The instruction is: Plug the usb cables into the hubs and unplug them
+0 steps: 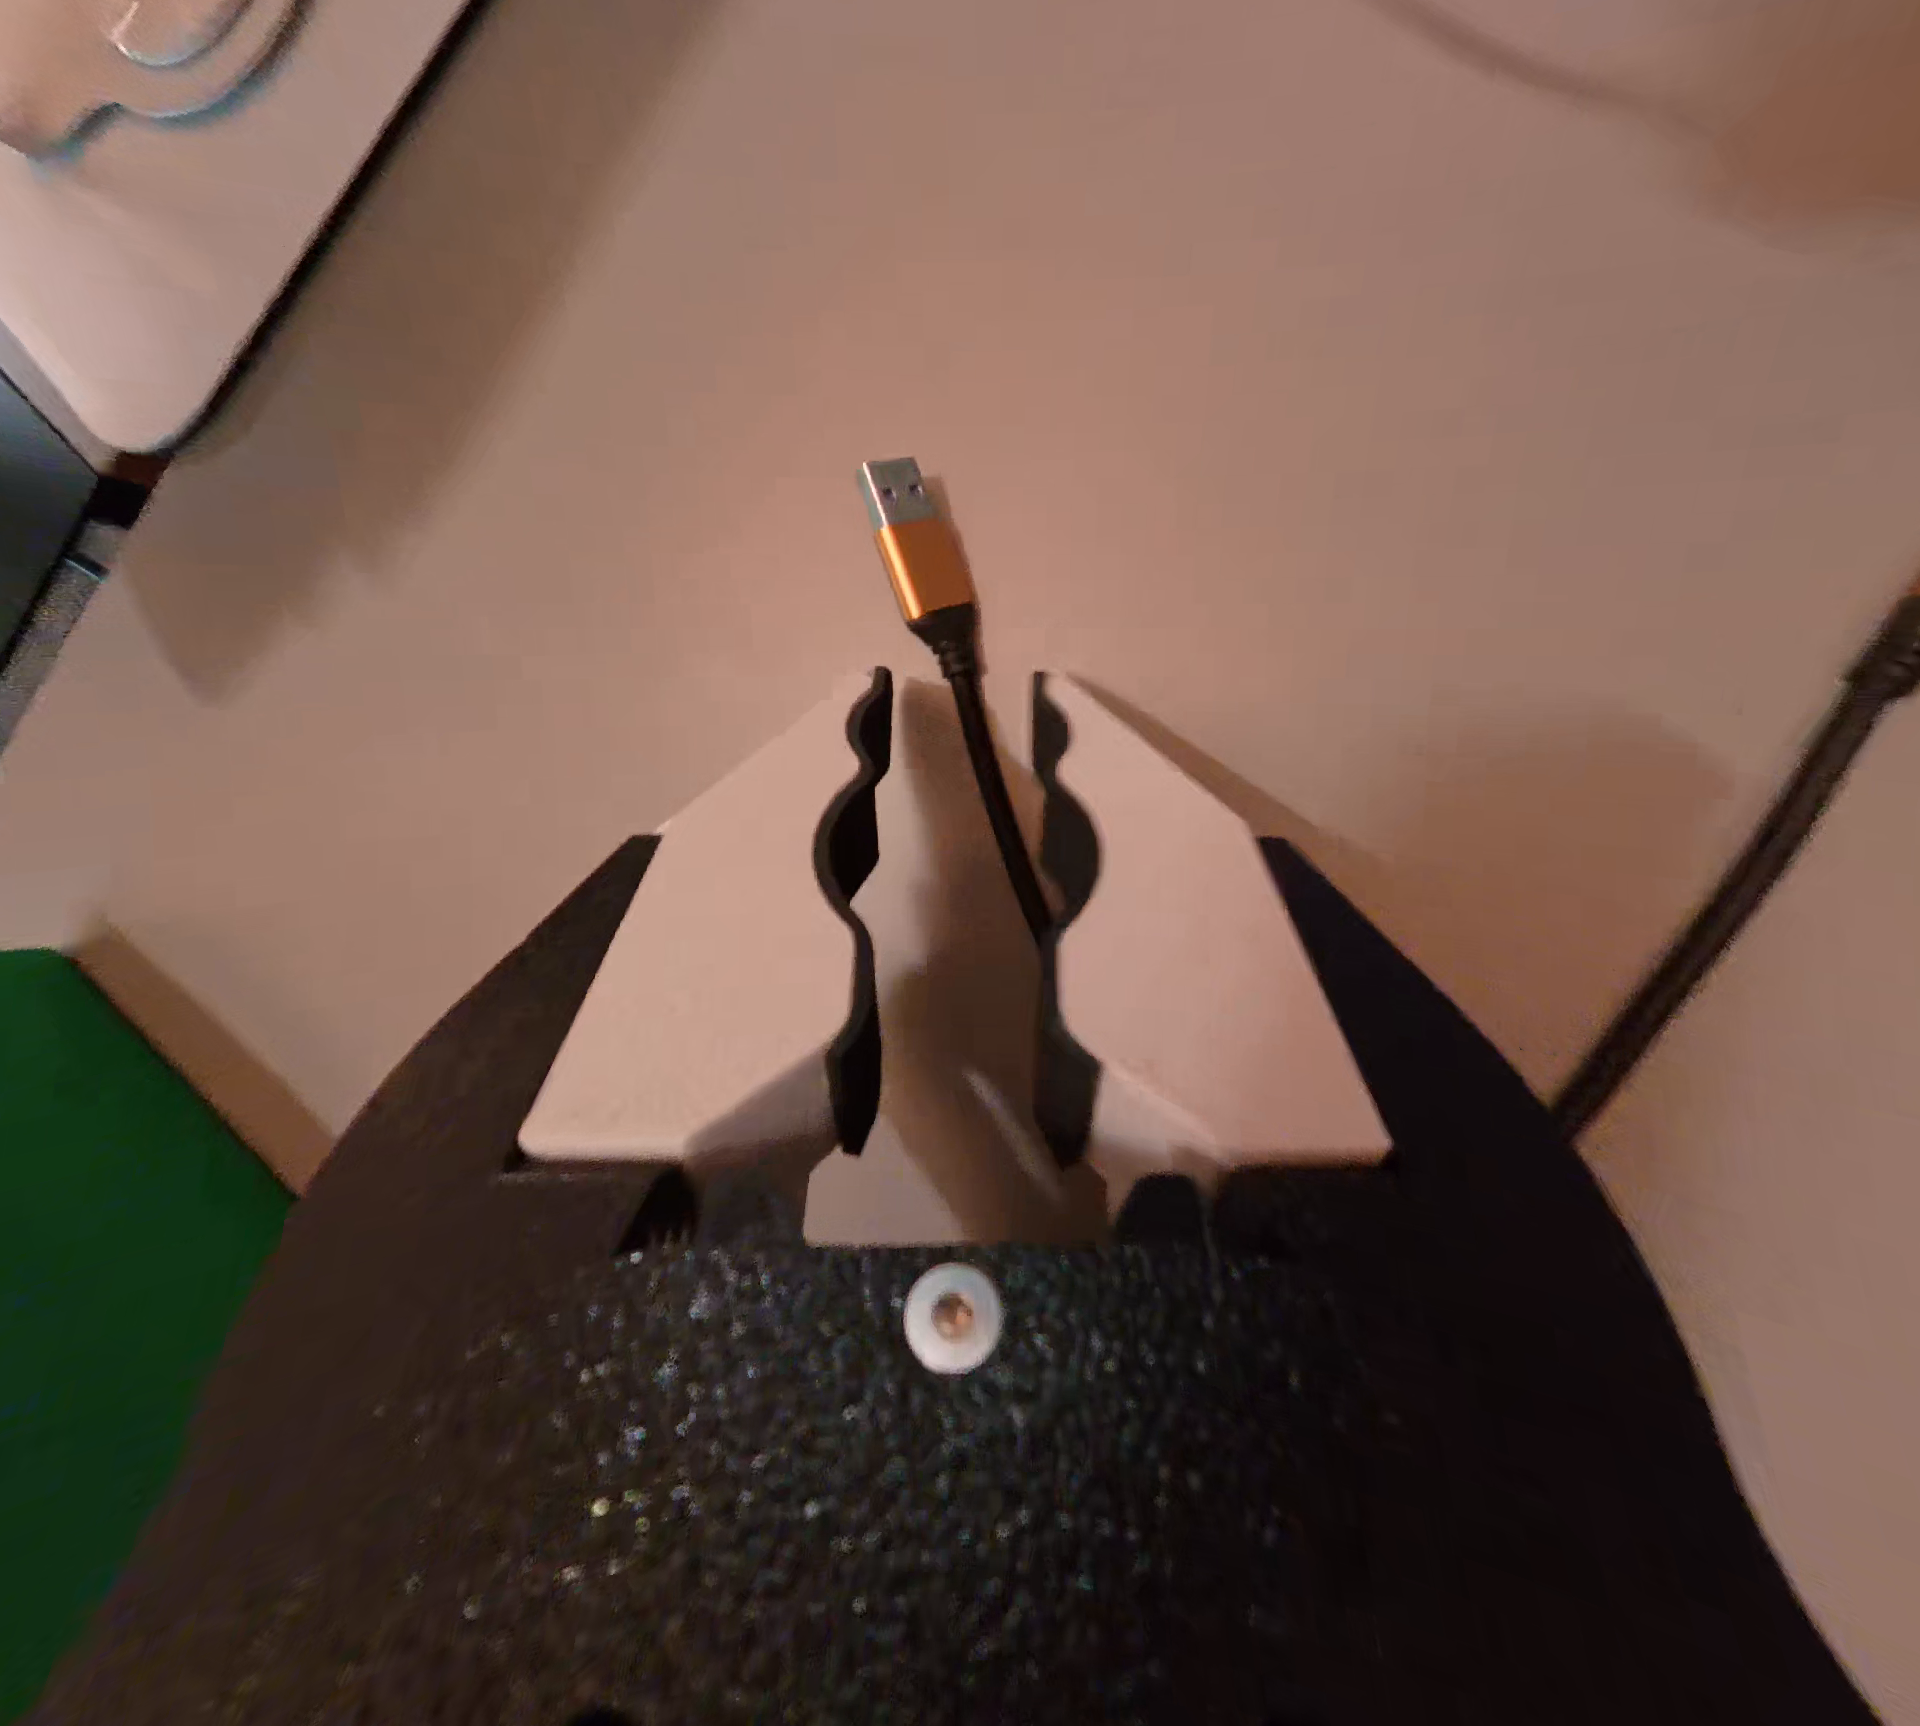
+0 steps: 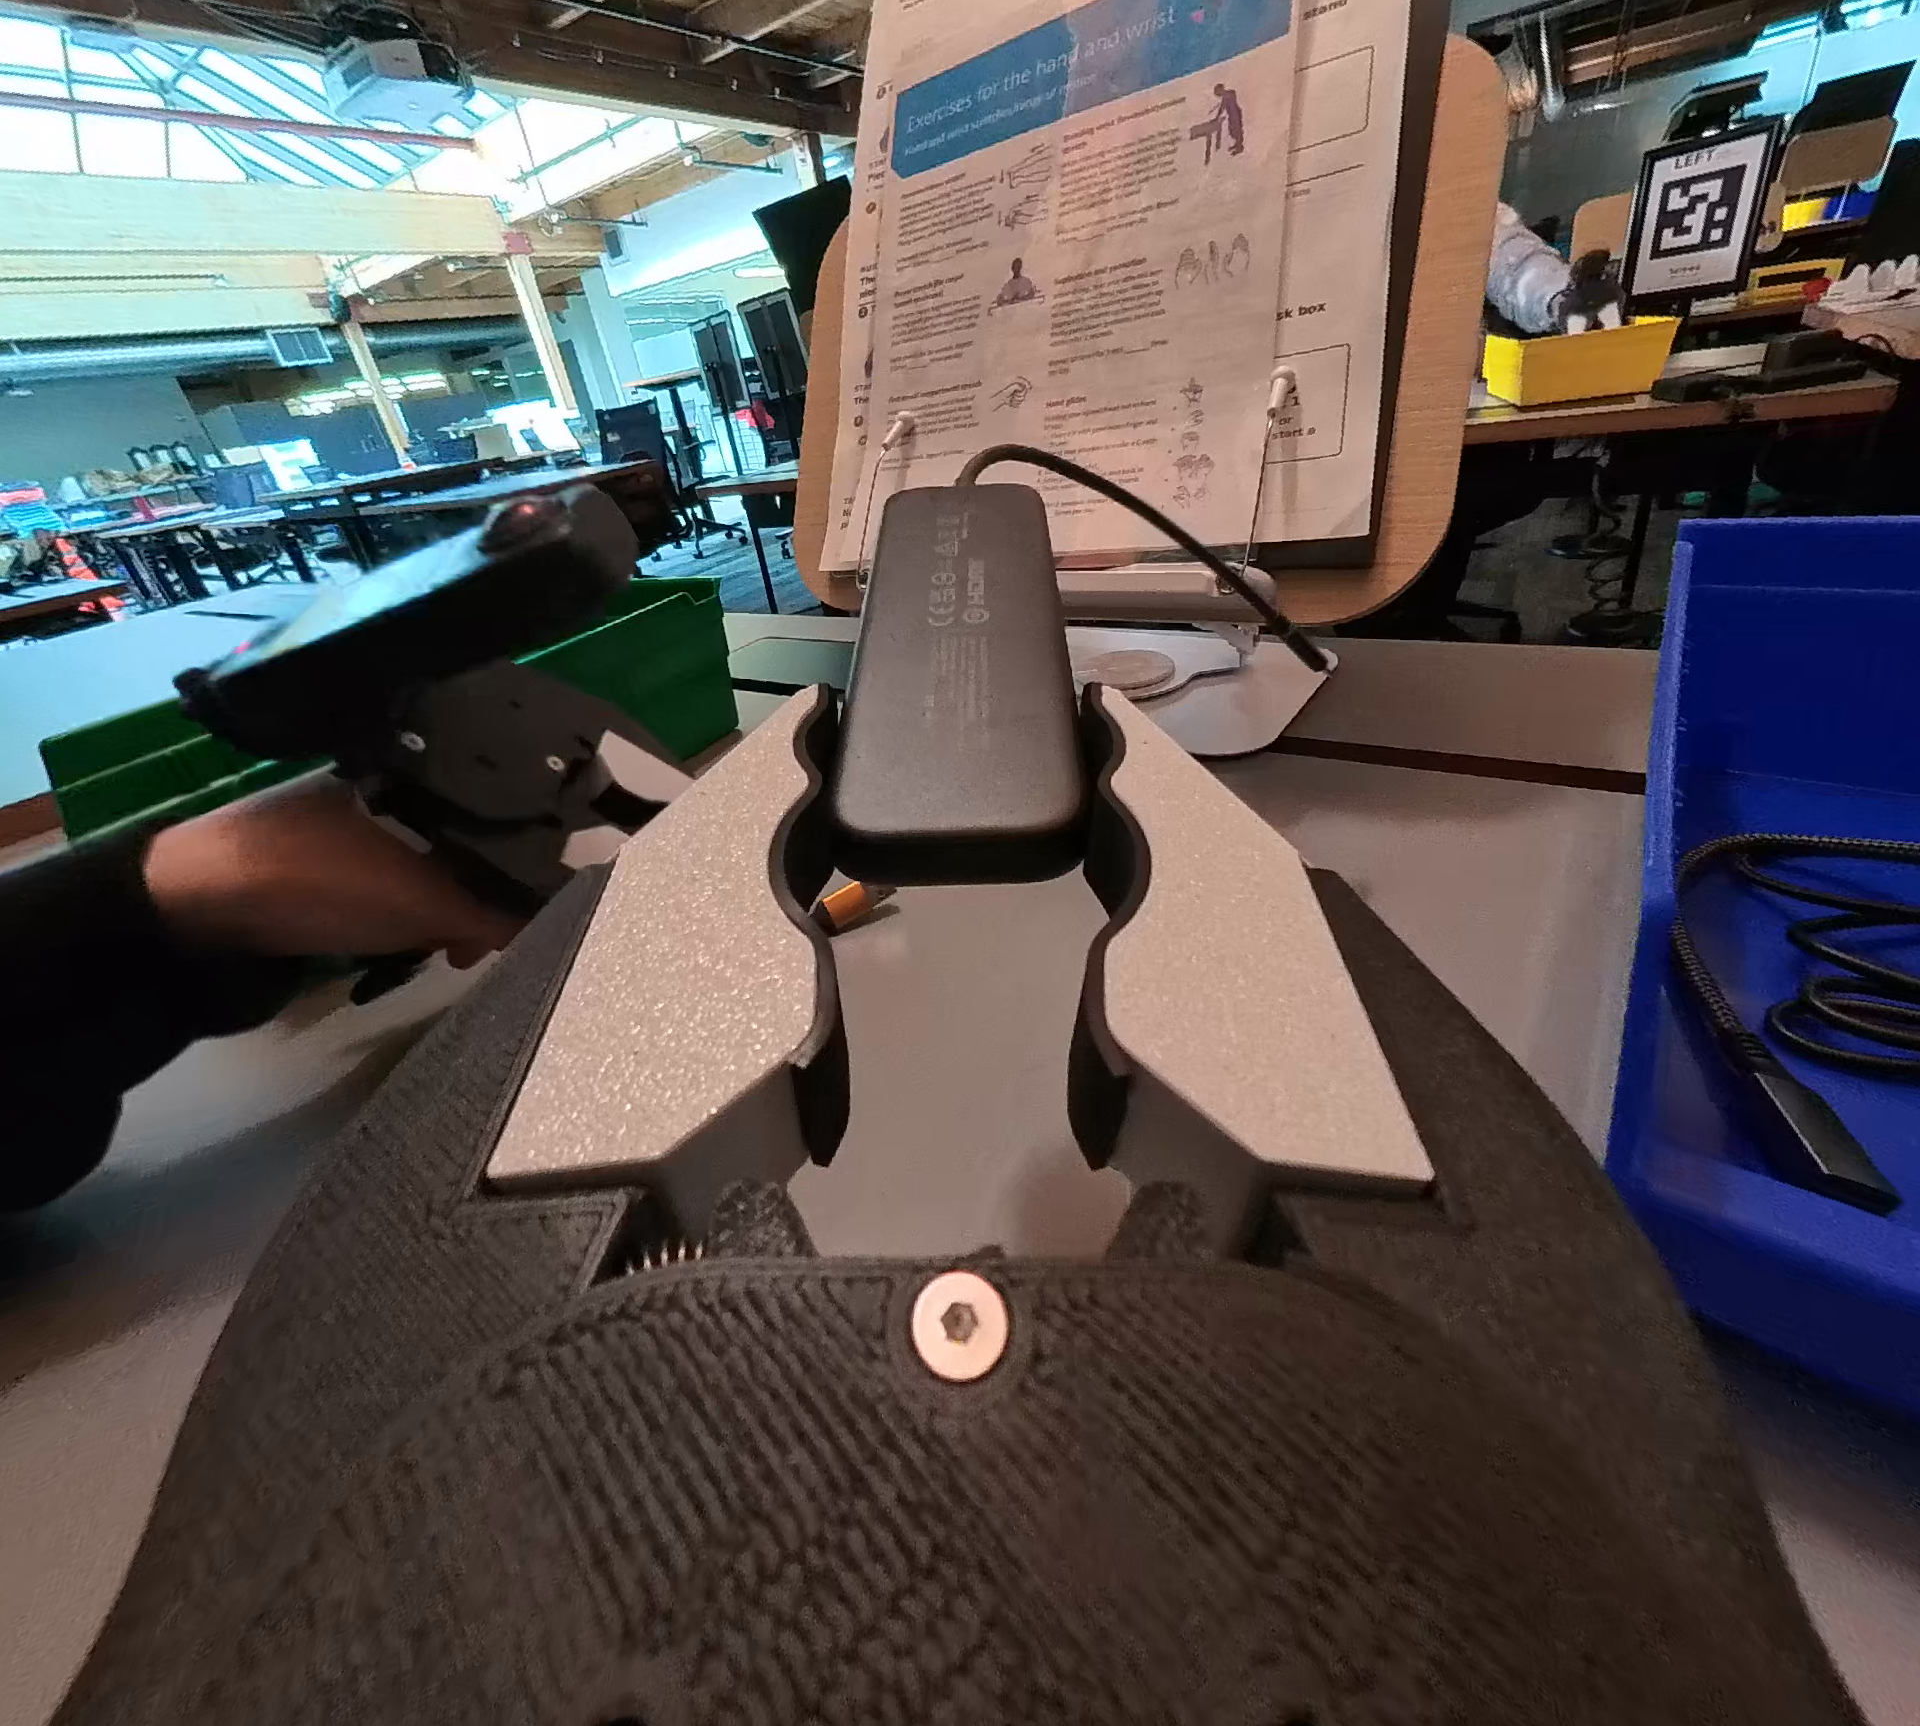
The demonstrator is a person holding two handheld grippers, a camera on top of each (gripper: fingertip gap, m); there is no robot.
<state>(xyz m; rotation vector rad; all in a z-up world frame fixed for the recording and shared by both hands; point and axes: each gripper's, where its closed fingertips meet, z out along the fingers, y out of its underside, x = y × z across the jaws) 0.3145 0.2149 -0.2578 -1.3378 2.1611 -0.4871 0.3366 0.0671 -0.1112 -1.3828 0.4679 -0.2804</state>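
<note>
One hub (image 2: 956, 689) between right gripper (image 2: 956, 720) fingers

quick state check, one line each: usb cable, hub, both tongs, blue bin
usb cable: unplugged, lying on the table, cord between the left tongs' fingers
hub: gripped, tilted up off the table, no cable plugged into the visible end
left tongs: open, over the cord
right tongs: shut on the hub
blue bin: holds a coiled cable
</note>
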